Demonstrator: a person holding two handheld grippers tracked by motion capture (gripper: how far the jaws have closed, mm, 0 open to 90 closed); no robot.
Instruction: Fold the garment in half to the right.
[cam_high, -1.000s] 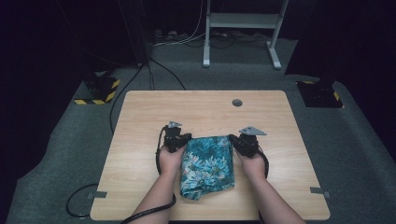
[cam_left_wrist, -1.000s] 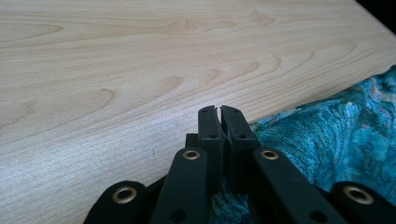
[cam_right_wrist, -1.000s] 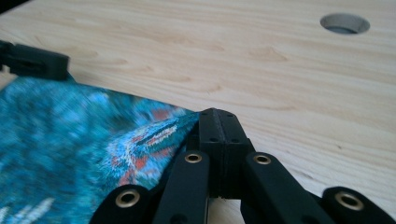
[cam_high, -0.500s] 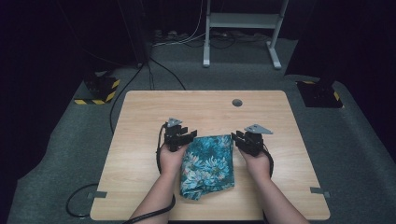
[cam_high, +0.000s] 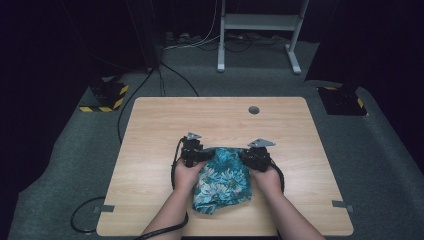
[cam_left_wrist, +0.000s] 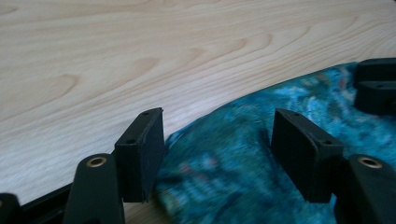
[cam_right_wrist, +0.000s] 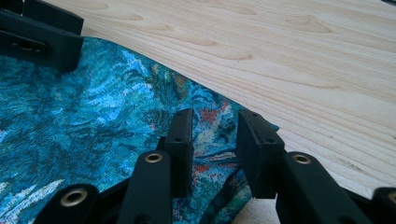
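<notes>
On the left of the high view, the person's left forearm comes up from the bottom edge and leans slightly inward, the left hand wrapped around the left gripper, which lies low over the table and points toward the middle. Its jaws have just been opening; in the left gripper view they stand well apart over the near corner of the cloth, with fabric lying between the pads but neither pad pressing on it, so the tongs are open. Between the two hands lies the cloth, a blue-green flowered piece bunched into a rough, rounded heap on the near half of the table, nearer the person's edge than the far edge. Its longer axis runs from its top edge, between the grippers, down toward the person, and its lower end leans slightly to the left. On the right, the right forearm mirrors the left, rising from the bottom and angling inward, with the right hand behind the right gripper at the cloth's upper right corner. In the right gripper view the jaws stand a narrow gap apart above the fabric, nothing pinched between them: open as well. The other gripper's black jaws show at that view's upper left.
</notes>
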